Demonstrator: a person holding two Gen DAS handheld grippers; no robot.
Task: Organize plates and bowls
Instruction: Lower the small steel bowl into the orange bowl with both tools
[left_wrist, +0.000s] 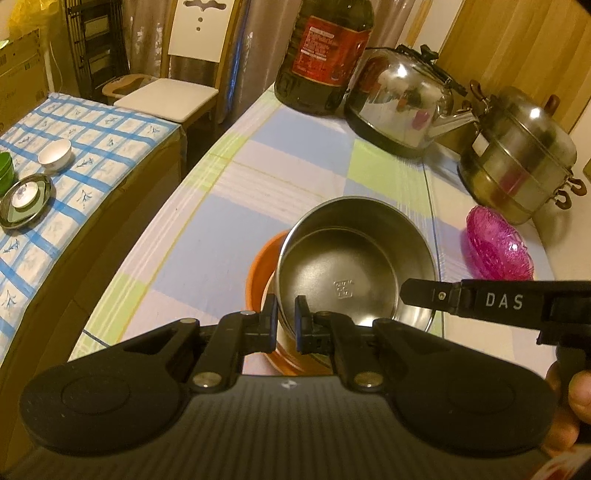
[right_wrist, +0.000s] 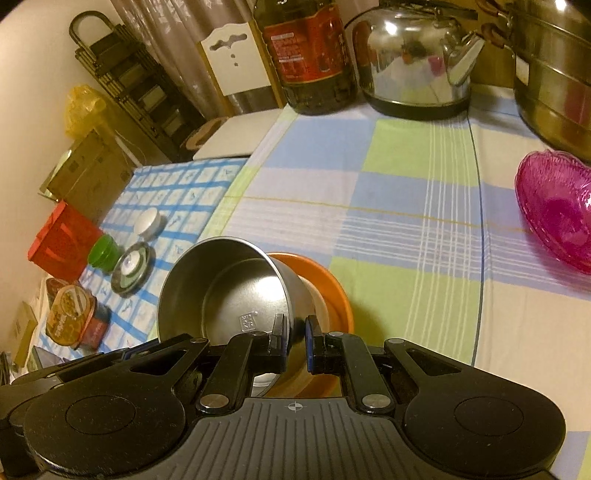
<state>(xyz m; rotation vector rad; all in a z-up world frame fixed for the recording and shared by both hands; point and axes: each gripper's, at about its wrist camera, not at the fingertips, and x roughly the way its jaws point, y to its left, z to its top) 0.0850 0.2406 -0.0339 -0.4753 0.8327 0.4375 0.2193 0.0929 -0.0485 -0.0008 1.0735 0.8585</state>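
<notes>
Both the left claw (left_wrist: 286, 314) and right claw (right_wrist: 295, 332) pinch the round steel bowl's (left_wrist: 354, 269) rim, tilted in the orange plastic bowl (right_wrist: 325, 280); checked worktop (left_wrist: 295, 158) beyond lies bare.

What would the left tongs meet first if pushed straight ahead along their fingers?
The left tongs already straddle the steel bowl rim; straight on, its wall and inside come first. The kettle lies far beyond.

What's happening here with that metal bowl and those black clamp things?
A person is tidying dishes with a hand-held gripper in each hand. Both the left hand-held gripper and the right hand-held gripper pinch the rim of the steel bowl, which sits tilted in the orange bowl on the checked tablecloth. A pink glass bowl waits nearby.
</notes>
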